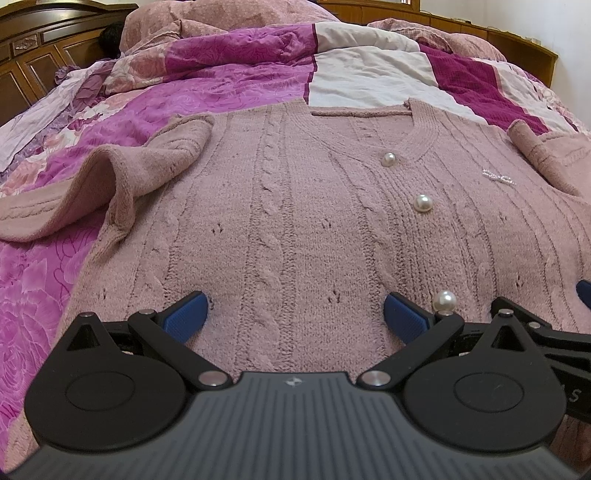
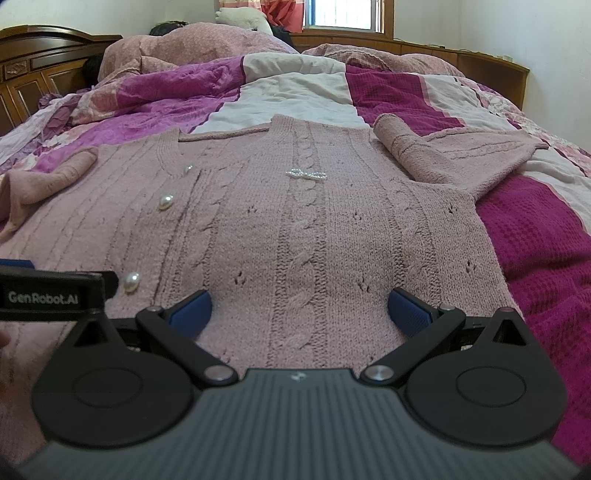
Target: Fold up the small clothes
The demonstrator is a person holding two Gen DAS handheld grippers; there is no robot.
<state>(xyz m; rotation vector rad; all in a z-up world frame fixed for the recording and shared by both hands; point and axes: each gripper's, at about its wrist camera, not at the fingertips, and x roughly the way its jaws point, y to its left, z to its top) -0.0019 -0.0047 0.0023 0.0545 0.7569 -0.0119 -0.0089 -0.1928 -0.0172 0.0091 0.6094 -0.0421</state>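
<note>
A dusty-pink cable-knit cardigan (image 1: 295,206) with pearl buttons (image 1: 423,203) lies flat and face up on the bed, neckline away from me. It also shows in the right wrist view (image 2: 314,229). Its left sleeve (image 1: 110,184) is bunched beside the body, and its right sleeve (image 2: 454,155) is folded outward. My left gripper (image 1: 295,314) is open, its blue pads resting over the lower left hem area. My right gripper (image 2: 299,310) is open over the lower right hem area. Neither holds anything. The two grippers sit side by side; the left one's edge shows in the right wrist view (image 2: 51,291).
The cardigan lies on a purple, magenta and white patchwork quilt (image 1: 221,85). A rumpled pink duvet (image 2: 192,48) is heaped at the far end by the wooden headboard (image 2: 33,62). A window (image 2: 343,14) is beyond.
</note>
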